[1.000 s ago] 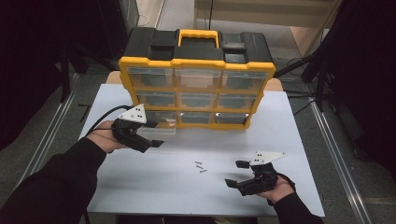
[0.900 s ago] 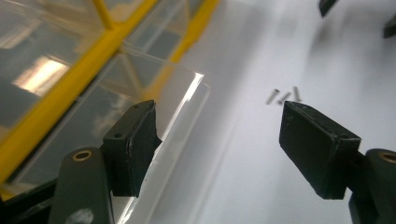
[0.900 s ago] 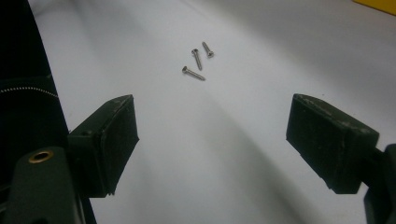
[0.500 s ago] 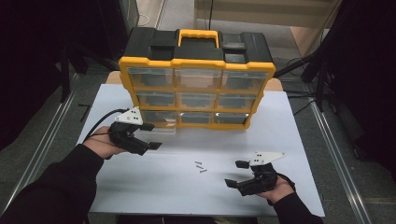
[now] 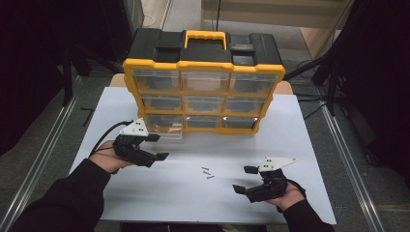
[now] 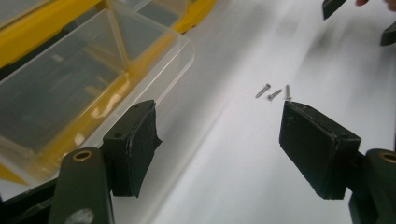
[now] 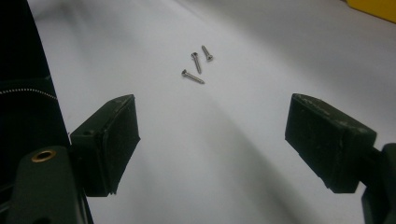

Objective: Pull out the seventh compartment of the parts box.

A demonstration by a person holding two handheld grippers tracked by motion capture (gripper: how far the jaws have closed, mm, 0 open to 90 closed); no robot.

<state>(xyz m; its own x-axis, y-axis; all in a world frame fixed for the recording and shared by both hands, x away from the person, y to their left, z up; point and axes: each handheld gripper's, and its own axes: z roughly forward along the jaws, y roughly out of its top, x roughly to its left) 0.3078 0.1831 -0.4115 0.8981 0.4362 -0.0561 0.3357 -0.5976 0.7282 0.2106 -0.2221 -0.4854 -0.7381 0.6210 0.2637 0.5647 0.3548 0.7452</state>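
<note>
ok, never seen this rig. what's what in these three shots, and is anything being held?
No robot here: a person holds a two-jaw gripper in each hand at a white table. The high view looks down from above; the left gripper is at its left, the right gripper at its right. The other two pictures come from cameras riding on each gripper, looking along its own black jaws.

On the table stands a yellow and black organizer with clear drawers; its bottom-left drawer is pulled out beside the left gripper. Three small screws lie loose between the grippers. Both grippers stand open and hold nothing.
</note>
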